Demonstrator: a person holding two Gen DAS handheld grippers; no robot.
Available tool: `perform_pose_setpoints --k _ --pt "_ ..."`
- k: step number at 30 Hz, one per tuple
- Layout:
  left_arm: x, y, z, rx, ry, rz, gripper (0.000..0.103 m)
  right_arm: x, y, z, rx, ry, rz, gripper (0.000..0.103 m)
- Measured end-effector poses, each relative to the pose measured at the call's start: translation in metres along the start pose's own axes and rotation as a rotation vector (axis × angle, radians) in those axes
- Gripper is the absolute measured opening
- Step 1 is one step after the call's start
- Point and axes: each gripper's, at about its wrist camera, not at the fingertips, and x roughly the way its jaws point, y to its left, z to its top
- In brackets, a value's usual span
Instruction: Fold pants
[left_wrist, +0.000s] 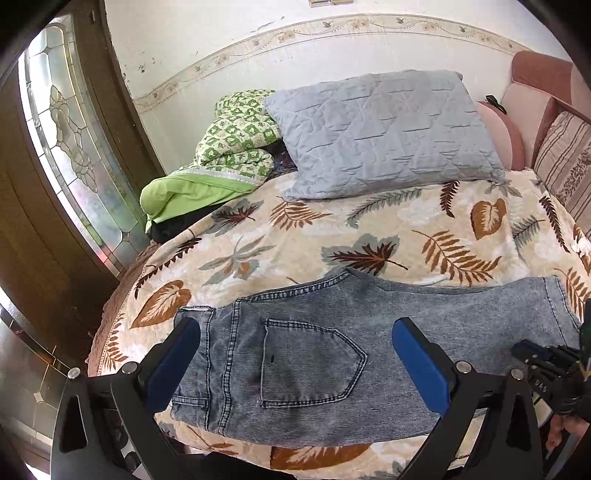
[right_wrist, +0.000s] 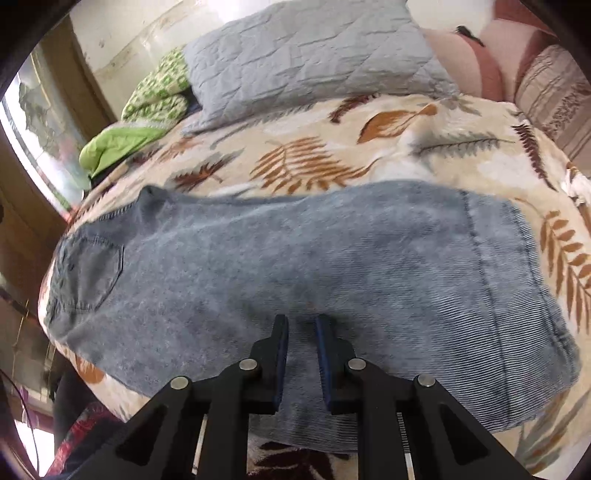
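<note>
In the left wrist view, the left gripper is holding its blue-padded fingers spread wide apart, released, with nothing between them. They are framing the waist end of the pants: one finger is sitting at about eight o'clock beside the waistband and belt loop, the other at about four o'clock over the upper leg. Whether the pads are touching the denim cannot be told. A back pocket is lying between the two fingers, facing up.

In the right wrist view, the right gripper is showing its fingers drawn close together with a narrow gap remaining; whether any cloth is pinched there cannot be told. Its tips are sitting at six o'clock over the near edge of the pants.

The pants are grey-blue denim, lying flat on the bedspread, apparently folded lengthwise with the legs stacked, running from the waist at nine o'clock to the hem at three o'clock. The bedspread is cream with brown and grey leaves.

Beyond the pants, at twelve o'clock, a grey quilted pillow is resting at the head of the bed. At ten o'clock a green patterned quilt is lying bunched beside it. At two o'clock pink cushions are leaning near a striped cushion. At nine o'clock a wooden door with leaded glass is standing.
</note>
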Motion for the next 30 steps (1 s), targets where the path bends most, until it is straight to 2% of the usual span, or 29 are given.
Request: perform_pose_setpoints --k 6,8,10,13,16,19,21,23,28,30 --pt "0.010 0.005 -0.002 -0.007 0.014 0.007 0.103 -0.007 -0.001 0.004 0.002 -0.050 -0.027 0.018" --pt "0.024 0.009 -0.007 -0.010 0.049 0.013 0.103 -0.007 -0.006 0.005 0.026 -0.045 -0.029 0.018" --pt "0.046 0.019 -0.018 -0.030 0.110 0.034 0.103 -0.007 -0.015 0.006 0.068 -0.042 -0.028 0.018" --pt "0.081 0.037 -0.039 -0.043 0.211 0.103 0.103 -0.007 -0.032 0.007 0.139 -0.036 -0.038 0.018" --pt "0.116 0.057 -0.062 -0.066 0.330 0.140 0.103 -0.003 -0.051 0.006 0.224 -0.002 -0.043 0.018" --pt "0.147 0.077 -0.087 -0.102 0.438 0.160 0.103 -0.005 -0.062 0.006 0.263 -0.004 -0.037 0.018" --pt "0.154 0.089 -0.095 -0.167 0.446 0.095 0.103 -0.008 -0.067 0.005 0.267 -0.005 -0.045 0.018" --pt "0.155 0.095 -0.097 -0.195 0.456 0.066 0.103 -0.012 -0.074 0.002 0.278 -0.007 -0.054 0.018" --pt "0.144 0.080 -0.084 -0.112 0.446 0.126 0.103 -0.035 -0.102 -0.005 0.339 -0.063 -0.040 0.017" --pt "0.130 0.067 -0.077 -0.087 0.408 0.088 0.103 -0.048 -0.107 -0.007 0.345 -0.121 -0.109 0.020"
